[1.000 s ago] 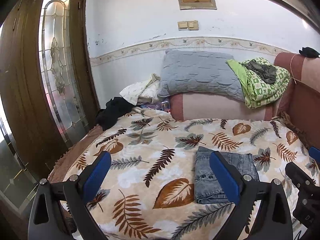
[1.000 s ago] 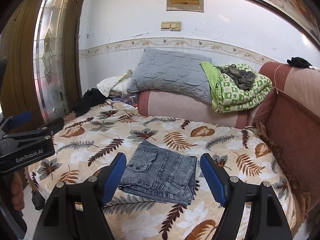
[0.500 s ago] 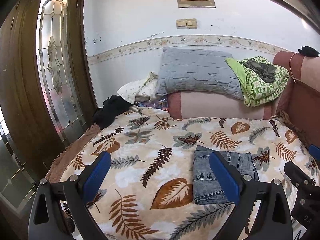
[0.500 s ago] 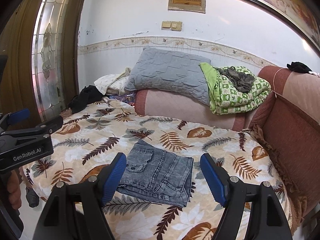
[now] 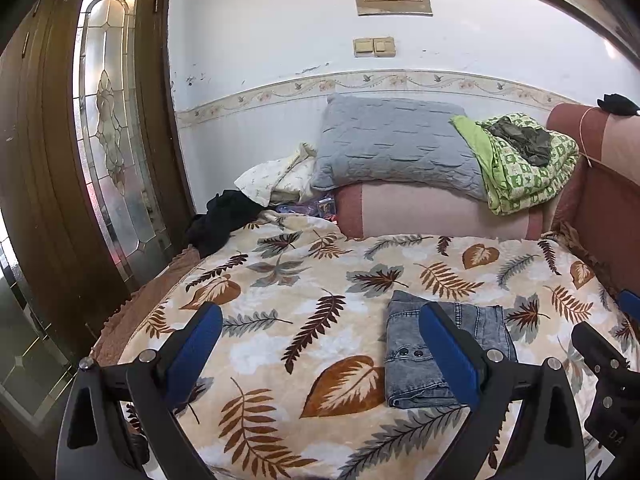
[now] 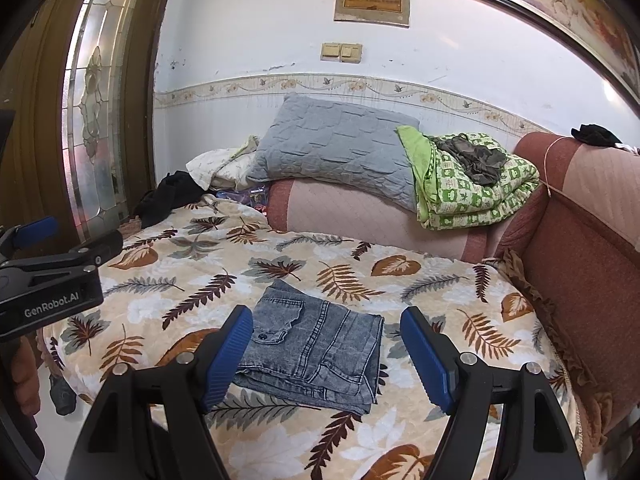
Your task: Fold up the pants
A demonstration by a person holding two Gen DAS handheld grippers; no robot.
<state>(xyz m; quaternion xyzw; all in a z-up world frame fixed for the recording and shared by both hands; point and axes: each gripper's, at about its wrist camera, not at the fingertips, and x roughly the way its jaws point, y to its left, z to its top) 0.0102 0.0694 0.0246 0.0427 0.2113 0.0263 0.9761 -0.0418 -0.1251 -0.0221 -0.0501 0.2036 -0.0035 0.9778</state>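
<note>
Pants lay folded ahead between my right tool pads, nearer than left tool; both spread, empty.

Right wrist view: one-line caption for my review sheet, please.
Open right gripper hovers over folded grey denim pants lying on a leaf-print blanket, nothing held.

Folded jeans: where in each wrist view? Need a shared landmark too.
Left wrist: jeans lower right of centre, partly behind the right finger.
Right wrist: jeans lower centre, between the fingers.
Shared landmark: grey pillow against the wall.
</note>
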